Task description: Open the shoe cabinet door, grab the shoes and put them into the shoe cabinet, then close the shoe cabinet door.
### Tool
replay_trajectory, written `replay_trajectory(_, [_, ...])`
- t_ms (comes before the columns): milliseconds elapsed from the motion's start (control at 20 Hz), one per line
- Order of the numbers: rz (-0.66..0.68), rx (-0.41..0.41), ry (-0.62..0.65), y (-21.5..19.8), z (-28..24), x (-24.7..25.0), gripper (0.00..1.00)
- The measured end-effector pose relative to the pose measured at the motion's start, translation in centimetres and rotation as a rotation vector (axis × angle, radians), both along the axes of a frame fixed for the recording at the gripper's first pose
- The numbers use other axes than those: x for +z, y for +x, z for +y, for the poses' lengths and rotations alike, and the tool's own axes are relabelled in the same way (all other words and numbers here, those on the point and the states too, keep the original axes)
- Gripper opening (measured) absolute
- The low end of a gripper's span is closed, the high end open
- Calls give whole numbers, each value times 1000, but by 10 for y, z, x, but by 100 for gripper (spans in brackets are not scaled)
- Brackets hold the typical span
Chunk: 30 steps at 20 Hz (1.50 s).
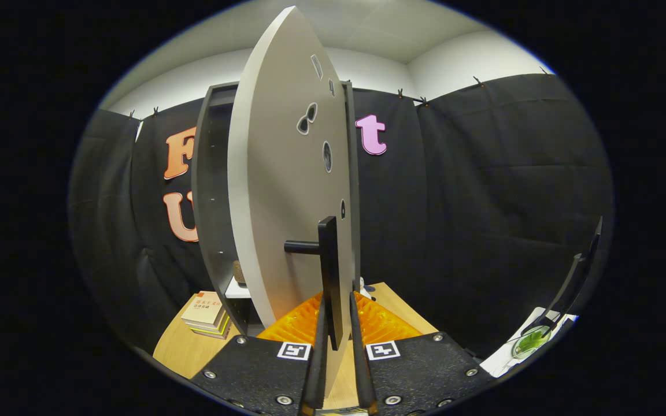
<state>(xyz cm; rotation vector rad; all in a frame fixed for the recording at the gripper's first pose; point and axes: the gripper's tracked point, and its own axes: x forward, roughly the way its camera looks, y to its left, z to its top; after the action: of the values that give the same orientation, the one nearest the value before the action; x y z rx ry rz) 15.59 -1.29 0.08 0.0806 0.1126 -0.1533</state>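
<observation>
The shoe cabinet's pale grey door [287, 190] stands swung out, with its edge turned toward me. Its black bar handle [329, 260] runs down between my fingers. My gripper [337, 303] is shut on the lower part of that handle, one finger on each side of it. Left of the door the dark cabinet body [213, 190] is open, with a white shelf [238, 290] low inside. A small brownish object [239, 271] rests on that shelf; I cannot tell what it is. A small white thing [363, 284] peeks out just right of the door's foot.
The cabinet stands on a wooden tabletop [185, 346]. A stack of books [208, 315] lies on it left of the cabinet. Off to the right a white sheet [506, 358] carries a green round object [531, 341] beside a slim black stand [573, 280].
</observation>
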Motion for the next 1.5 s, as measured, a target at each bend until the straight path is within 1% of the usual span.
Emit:
replay_trajectory(350, [2,-58,33,-10,-52,-11,21])
replay_trajectory(600, [-12,-91,26,-16,-82,-10,21])
replay_trajectory(850, [-17,-146,24,-24,-108,-12,14])
replay_trajectory(1150, [-8,-213,-2,-34,-135,-13,14])
replay_trajectory(1250, [-14,-205,21,-33,-133,-11,14])
replay_trajectory(1350, [-12,-214,15,-36,-139,-14,14])
replay_trajectory(1500, [-14,-205,27,-37,-131,-13,14])
